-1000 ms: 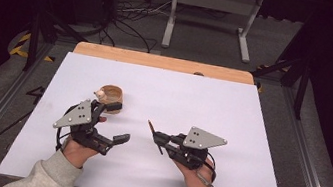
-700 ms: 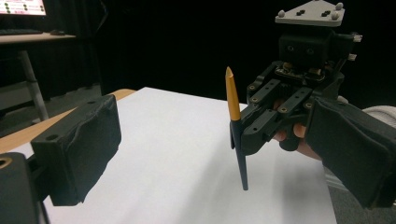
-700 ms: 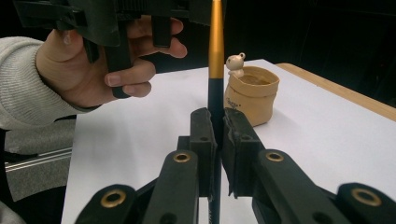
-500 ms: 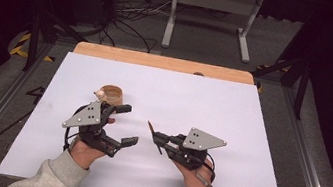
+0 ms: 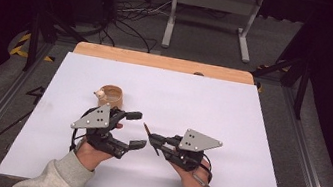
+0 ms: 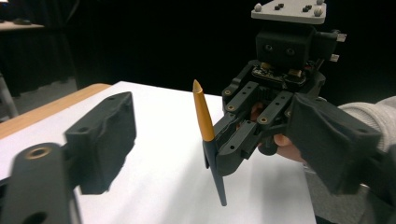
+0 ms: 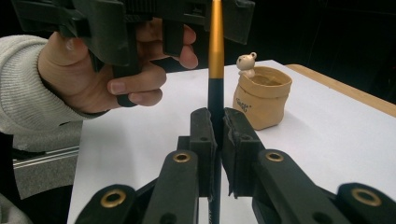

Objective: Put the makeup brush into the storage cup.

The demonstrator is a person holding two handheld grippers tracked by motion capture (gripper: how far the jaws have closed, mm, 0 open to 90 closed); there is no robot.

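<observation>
Near the front edge of the white table (image 5: 261,118), the right gripper (image 5: 152,142) stays clenched on a gold-and-black pen (image 6: 205,135). The left gripper (image 5: 134,129) has slid toward it since a second ago, its released jaws just closing either side of the gold end, so a handover looks near. The tan pot (image 5: 111,96) sits behind, apart. The pen's far tip is cut off in the right gripper view.
</observation>
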